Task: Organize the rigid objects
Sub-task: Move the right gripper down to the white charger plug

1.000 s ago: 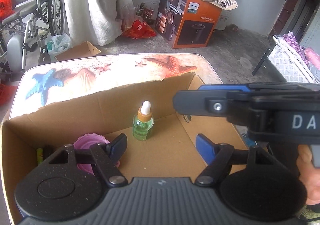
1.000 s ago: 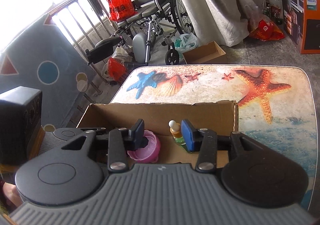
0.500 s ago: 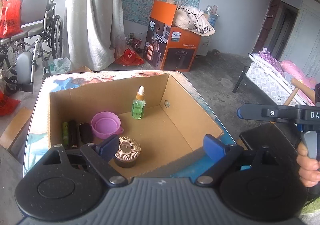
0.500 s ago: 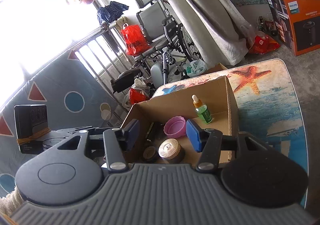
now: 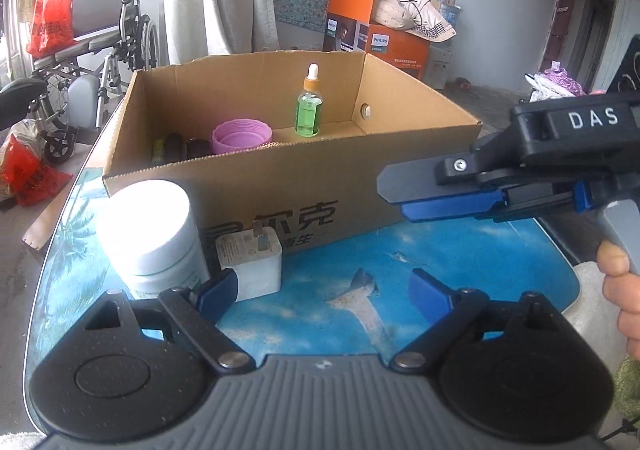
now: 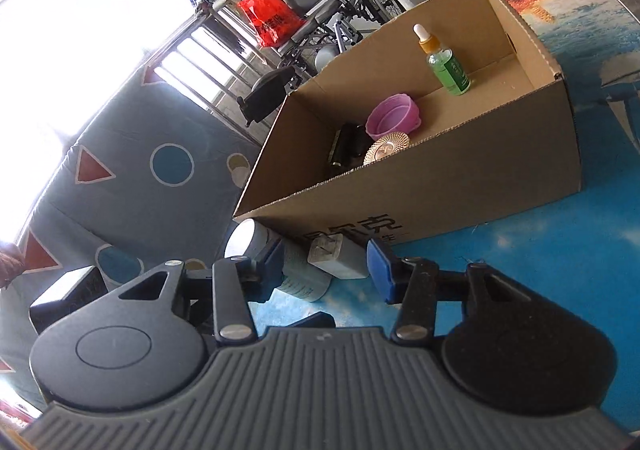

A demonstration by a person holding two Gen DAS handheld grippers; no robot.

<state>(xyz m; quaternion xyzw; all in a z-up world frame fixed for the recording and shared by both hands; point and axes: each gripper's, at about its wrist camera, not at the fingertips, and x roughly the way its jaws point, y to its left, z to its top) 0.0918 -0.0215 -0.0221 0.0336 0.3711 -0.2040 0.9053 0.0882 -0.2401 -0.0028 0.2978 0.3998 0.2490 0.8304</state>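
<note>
A cardboard box (image 5: 288, 186) stands on the blue sea-print table (image 5: 460, 262). Inside it stand a green dropper bottle (image 5: 308, 110), a pink cup (image 5: 242, 135), dark tubes (image 5: 172, 148) and a gold-lidded jar (image 6: 386, 146). In front of the box sit a white jar (image 5: 148, 230) and a white charger plug (image 5: 250, 262). My left gripper (image 5: 324, 294) is open and empty, low over the table just right of the plug. My right gripper (image 6: 326, 270) is open and empty, near the plug (image 6: 340, 256) and the jar (image 6: 280, 262); it also shows in the left wrist view (image 5: 440, 190).
A wheelchair (image 5: 92, 50) and red bags (image 5: 50, 24) stand left of the table. An orange Philips box (image 5: 384, 38) stands behind on the floor. The patterned mat (image 6: 132, 178) hangs beyond the table's left edge.
Both grippers have pulled back from above the box and dropped low to the table's near side. The white jar and the plug have come into view. Both stay open and empty.
</note>
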